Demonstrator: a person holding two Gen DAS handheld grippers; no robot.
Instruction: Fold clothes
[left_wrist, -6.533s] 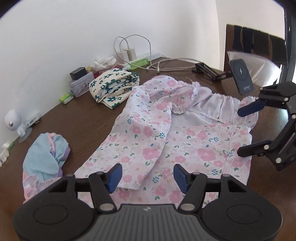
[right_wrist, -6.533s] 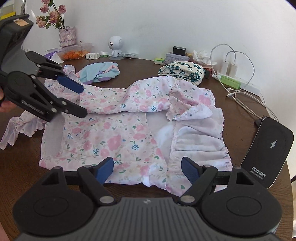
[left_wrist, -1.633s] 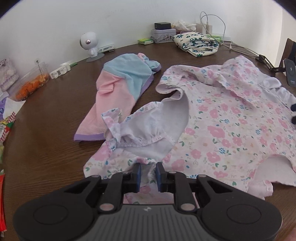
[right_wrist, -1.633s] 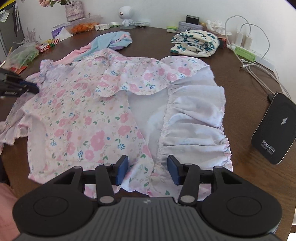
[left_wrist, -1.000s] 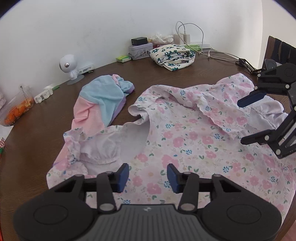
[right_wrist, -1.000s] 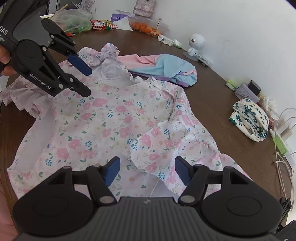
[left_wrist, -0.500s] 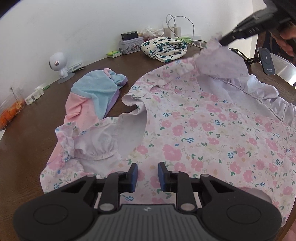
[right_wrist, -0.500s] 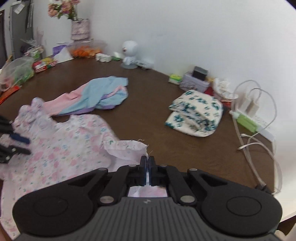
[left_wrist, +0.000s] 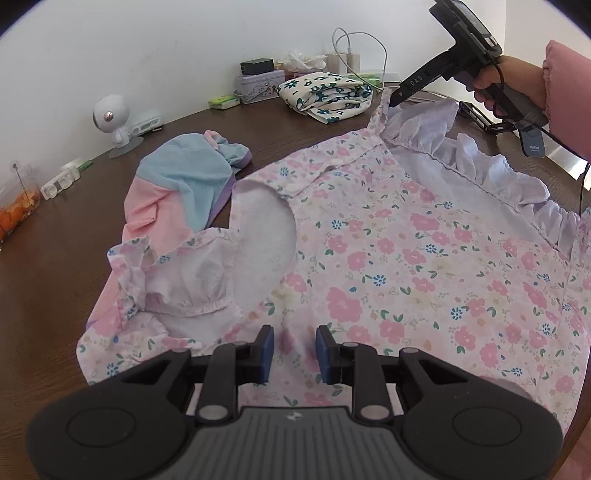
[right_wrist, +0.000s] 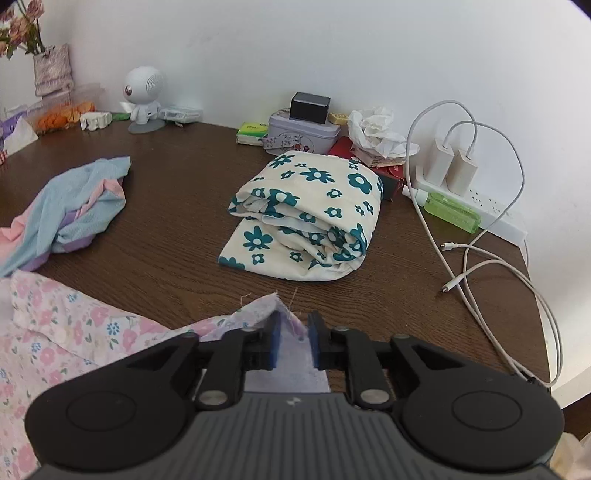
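The pink floral dress (left_wrist: 388, 258) lies spread across the brown worktop (left_wrist: 55, 280), face up with its bodice and puffed sleeve towards the left hand and its white ruffled hem (left_wrist: 491, 173) towards the right. A moment ago its far hem corner was folded over the skirt; now that flap has been carried outward and the skirt lies open and mostly flat, with only the far corner raised off the wood beside the cream garment with teal flowers (right_wrist: 310, 210), which is already folded and sits just beyond it.

The right tool (right_wrist: 292, 341) has just been opening: half a second ago its pads were pressed together on that corner, and now they stand apart with the frayed tip of the fabric between them, loose rather than pinched as far as the wrist view shows. From the left wrist view the tool's tip (left_wrist: 393, 99) sits right at the peaked corner. That reads as a release after pulling the hem out straight.

The left tool (left_wrist: 291, 349) sits low over the near edge of the dress by the waist, its jaws narrowly spread with cloth showing between them; they have opened a little, and the pads do not appear to press on the fabric.

So the dress looks to be at the smoothing stage, not yet folded. The sleeve (left_wrist: 177, 284) nearest the left hand is bunched and partly overlies the pink and blue garment (left_wrist: 184, 184), which waits its turn further out
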